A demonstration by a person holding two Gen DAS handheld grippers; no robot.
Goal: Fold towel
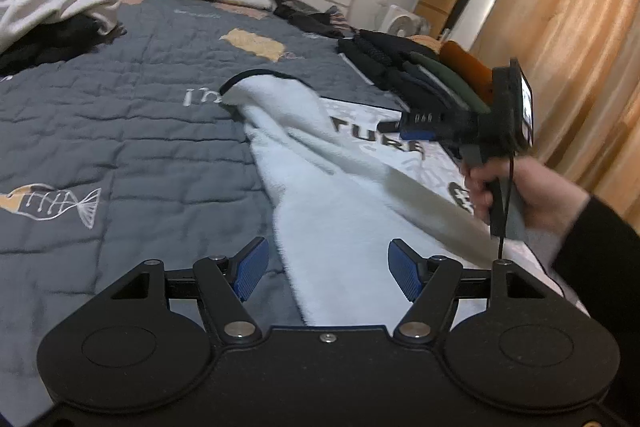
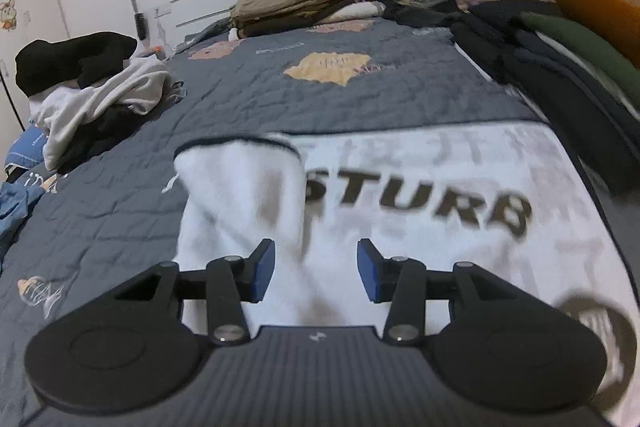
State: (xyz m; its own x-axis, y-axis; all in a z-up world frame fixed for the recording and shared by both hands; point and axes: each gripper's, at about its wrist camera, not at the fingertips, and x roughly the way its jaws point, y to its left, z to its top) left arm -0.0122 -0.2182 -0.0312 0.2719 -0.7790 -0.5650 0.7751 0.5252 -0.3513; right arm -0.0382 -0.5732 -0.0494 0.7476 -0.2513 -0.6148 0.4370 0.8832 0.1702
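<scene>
You are working with the fluffy white towel with dark trim (image 1: 320, 187) lying half-folded on the grey quilted bedspread (image 1: 120, 131), both left gripper (image 1: 323, 269) and right gripper (image 2: 316, 269) released and empty, so re-grip the near corners evenly.

Open quilt (image 2: 120, 187) left of towel (image 2: 240, 195) — folded clothes (image 2: 560, 79) crowd the right.

Two low wrist views up the bed (image 1: 120, 131), towel (image 1: 332, 187) shared
</scene>
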